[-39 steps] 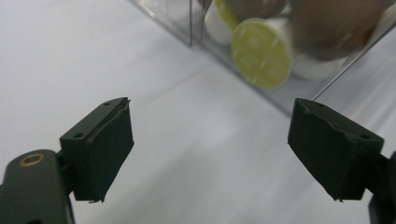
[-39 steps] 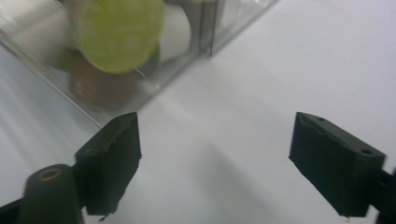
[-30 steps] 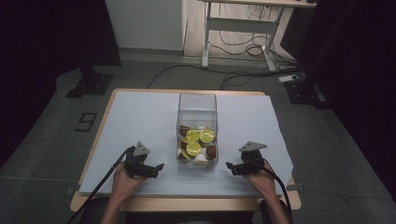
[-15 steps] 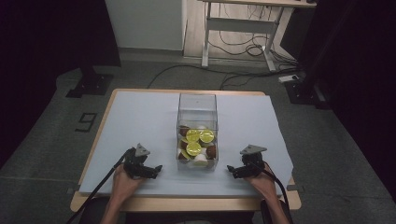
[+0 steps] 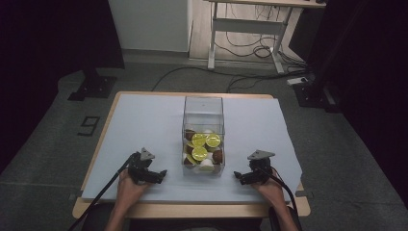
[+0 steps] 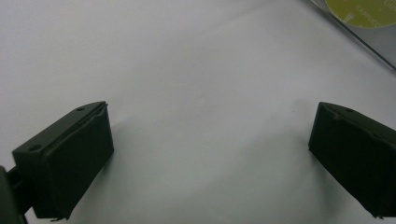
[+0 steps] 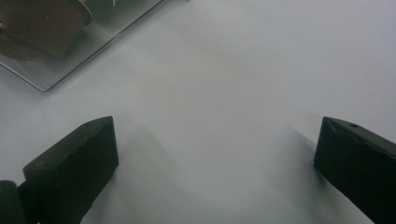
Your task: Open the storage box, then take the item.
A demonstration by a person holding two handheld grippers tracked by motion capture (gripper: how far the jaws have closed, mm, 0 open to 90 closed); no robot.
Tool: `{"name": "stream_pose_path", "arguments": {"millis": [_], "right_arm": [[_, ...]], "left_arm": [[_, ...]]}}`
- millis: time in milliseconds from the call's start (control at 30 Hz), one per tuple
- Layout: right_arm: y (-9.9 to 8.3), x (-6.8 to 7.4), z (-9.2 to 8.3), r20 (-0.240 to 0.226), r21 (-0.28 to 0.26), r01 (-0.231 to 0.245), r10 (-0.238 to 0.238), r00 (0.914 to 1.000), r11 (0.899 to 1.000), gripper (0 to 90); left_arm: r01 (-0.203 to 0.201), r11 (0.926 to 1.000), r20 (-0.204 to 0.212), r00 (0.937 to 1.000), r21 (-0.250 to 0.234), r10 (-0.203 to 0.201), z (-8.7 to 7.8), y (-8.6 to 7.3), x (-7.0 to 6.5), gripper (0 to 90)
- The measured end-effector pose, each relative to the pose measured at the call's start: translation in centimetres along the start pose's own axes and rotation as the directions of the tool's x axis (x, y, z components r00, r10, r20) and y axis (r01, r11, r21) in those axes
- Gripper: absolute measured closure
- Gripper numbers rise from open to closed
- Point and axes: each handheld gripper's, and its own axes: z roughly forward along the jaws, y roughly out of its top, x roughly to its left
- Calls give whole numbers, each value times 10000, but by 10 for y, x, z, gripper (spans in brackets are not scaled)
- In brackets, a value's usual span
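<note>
White sheet (image 5: 144,125) covered the table, bare under both my grippers. Clear box (image 5: 203,108) of yellow and brown capsules (image 5: 199,153) stood between my jaws, just ahead. My left gripper (image 5: 156,174) stood wide apart, empty. My right gripper (image 5: 240,176) had just been opening, nothing between.

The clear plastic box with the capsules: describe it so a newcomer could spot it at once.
Start at the white-covered table. The clear, square-sided plastic box stands upright at its middle, between the left gripper and right gripper. It is the table's one see-through container, its bottom piled with yellow-lidded, brown and white capsules.
</note>
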Motion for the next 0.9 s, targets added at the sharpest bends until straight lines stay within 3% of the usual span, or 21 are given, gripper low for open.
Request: {"name": "stream_pose_path", "arguments": {"millis": [433, 600, 900], "right_arm": [[1, 1, -1, 45, 105, -72, 72, 10000, 9999, 4], [2, 3, -4, -11, 289, 169, -169, 9999, 9994, 8], [10, 7, -14, -293, -15, 75, -76, 9995, 10000, 24]], "left_arm": [[4, 10000, 16, 10000, 4, -4, 0, 0, 0, 0], [4, 10000, 14, 10000, 5, -4, 0, 0, 0, 0], [-4, 10000, 6, 10000, -3, 4, 0, 0, 0, 0]]}}
